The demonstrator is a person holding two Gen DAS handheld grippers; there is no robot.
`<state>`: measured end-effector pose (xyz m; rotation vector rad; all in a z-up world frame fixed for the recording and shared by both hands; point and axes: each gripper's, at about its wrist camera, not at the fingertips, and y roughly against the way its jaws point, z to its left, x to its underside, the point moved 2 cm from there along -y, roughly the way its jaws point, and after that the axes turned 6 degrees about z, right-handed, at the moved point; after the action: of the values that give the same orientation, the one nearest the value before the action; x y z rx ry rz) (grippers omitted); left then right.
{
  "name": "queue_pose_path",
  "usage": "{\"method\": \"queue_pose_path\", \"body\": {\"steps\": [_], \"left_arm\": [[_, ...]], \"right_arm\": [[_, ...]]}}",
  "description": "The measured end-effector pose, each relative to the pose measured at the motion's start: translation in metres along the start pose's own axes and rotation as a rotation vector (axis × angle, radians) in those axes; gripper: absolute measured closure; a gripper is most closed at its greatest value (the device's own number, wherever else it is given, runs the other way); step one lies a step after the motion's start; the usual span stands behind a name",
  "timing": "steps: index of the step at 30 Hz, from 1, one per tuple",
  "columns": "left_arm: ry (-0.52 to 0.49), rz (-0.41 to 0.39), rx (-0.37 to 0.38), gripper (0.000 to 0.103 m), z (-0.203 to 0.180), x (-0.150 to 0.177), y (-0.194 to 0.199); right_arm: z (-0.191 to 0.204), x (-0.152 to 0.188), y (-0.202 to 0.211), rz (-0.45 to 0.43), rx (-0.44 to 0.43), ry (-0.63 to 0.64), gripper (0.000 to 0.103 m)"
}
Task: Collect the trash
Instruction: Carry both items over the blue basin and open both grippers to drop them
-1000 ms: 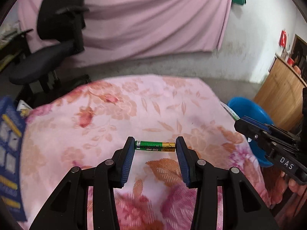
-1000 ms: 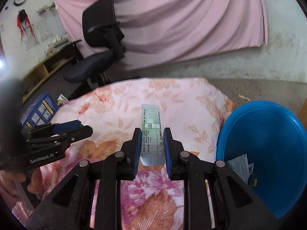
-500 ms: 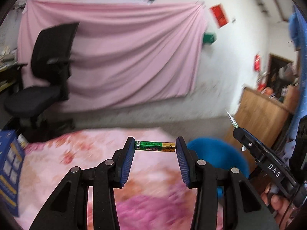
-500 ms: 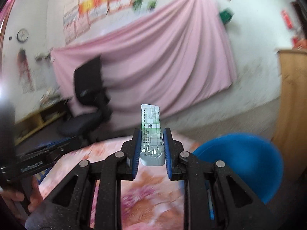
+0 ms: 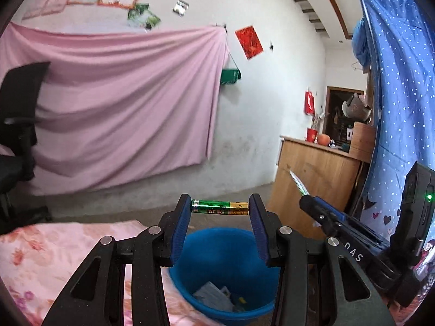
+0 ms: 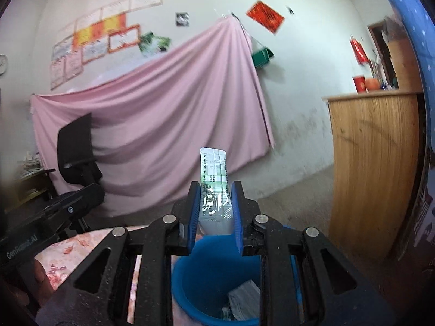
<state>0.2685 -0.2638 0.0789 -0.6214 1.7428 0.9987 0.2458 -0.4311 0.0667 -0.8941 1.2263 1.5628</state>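
Both grippers have lifted off the floral-covered surface since a second ago, so that the room's far wall now fills both views and the blue bucket (image 5: 217,277) sits beneath their fingers. The left gripper (image 5: 219,207) is spread about a battery's length wide and clamps a green and gold battery (image 5: 219,207) end to end between its blue pads (image 5: 179,231), the battery lying crosswise in the air above the bucket's near rim. The right gripper (image 6: 214,203) is closed to a narrow gap on a silvery sachet (image 6: 214,179) printed with green, which stands upright and sticks out past the fingertips. Below it the bucket's mouth shows crumpled wrappers (image 6: 244,303) at the bottom. The floral cloth (image 5: 54,255) lies to the left of the bucket. Beyond hang a pink sheet (image 5: 122,103) on the wall, a black office chair (image 6: 76,149) at left and a wooden cabinet (image 6: 375,168) at right.
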Motion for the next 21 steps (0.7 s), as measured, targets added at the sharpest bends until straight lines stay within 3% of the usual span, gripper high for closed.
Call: {"method": "queue_pose_path", "body": {"steps": [11,14,21], "left_arm": [[0.088,0.198,0.013,0.064,-0.005,-0.005,-0.053],[0.116,0.248,0.013,0.047,0.001,-0.003,-0.06],[0.139,0.254,-0.022,0.045,0.011,0.003,-0.042]], "right_arm": [[-0.033,0.013,-0.032,0.13,0.025,-0.073,0.051],[-0.035,0.018,-0.036,0.156,0.005,-0.103,0.05],[-0.034,0.017,-0.03,0.152,-0.003,-0.108,0.039]]}}
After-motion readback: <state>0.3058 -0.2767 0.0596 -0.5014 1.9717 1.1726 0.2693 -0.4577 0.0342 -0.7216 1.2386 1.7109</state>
